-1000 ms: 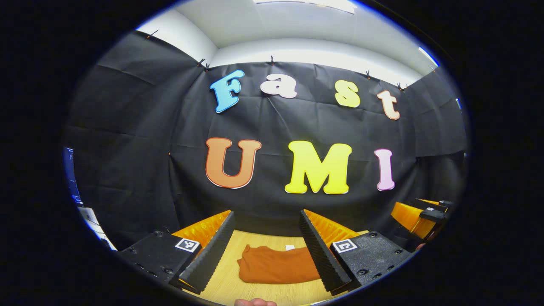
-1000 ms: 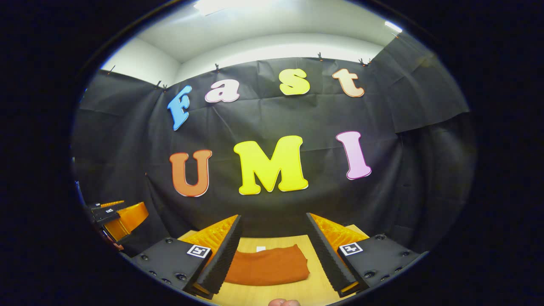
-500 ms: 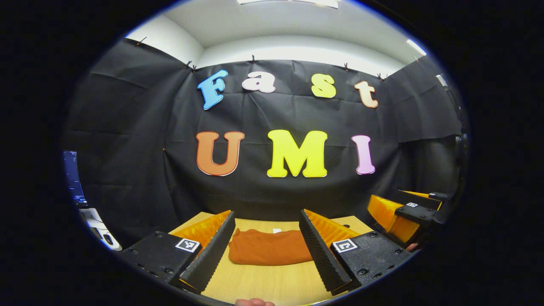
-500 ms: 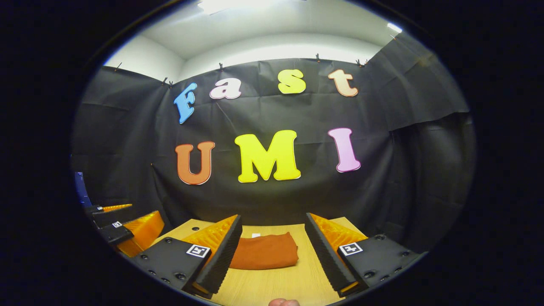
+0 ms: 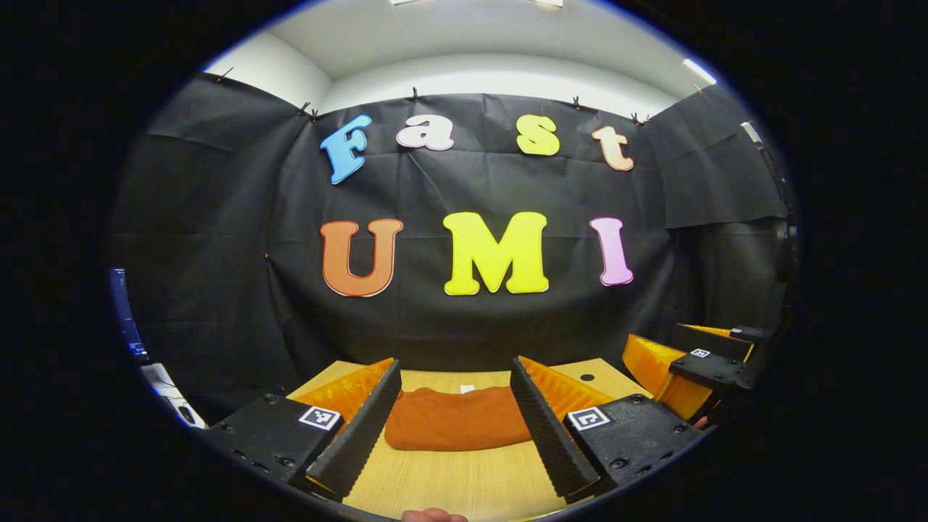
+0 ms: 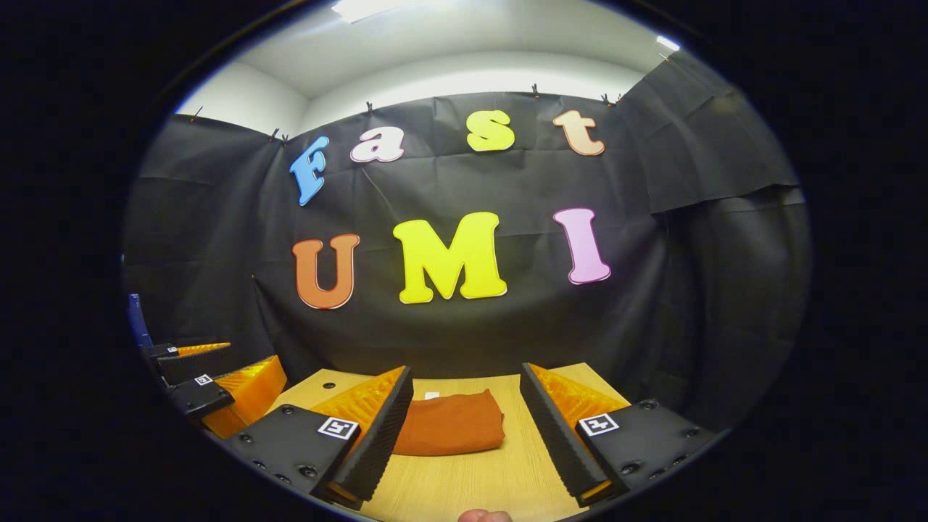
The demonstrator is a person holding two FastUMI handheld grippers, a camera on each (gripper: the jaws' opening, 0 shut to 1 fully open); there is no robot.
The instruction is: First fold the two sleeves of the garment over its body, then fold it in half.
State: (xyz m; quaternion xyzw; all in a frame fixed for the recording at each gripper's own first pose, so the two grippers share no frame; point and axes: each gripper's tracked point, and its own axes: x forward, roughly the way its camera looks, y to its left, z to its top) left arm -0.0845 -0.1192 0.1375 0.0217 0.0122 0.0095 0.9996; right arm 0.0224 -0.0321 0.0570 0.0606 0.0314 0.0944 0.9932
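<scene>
The folded garment (image 5: 457,419) is lying flat on the wooden table (image 5: 464,486), beyond the fingertips of both grippers. The left gripper (image 5: 455,428) is hanging above the table, jaws wide apart and gripping nothing. The right gripper (image 6: 466,431) is doing likewise, well clear of the garment (image 6: 451,433).

Rust-orange garment (image 5: 457,418), folded compact, flat on table (image 5: 464,486)

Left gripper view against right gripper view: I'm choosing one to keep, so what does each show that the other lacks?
The left gripper view alone has a lit screen edge at far left and the right gripper at far right. The right gripper view alone has the left gripper at far left. Both share the folded orange garment lying on the wooden table, seen between open fingers that touch nothing.
</scene>
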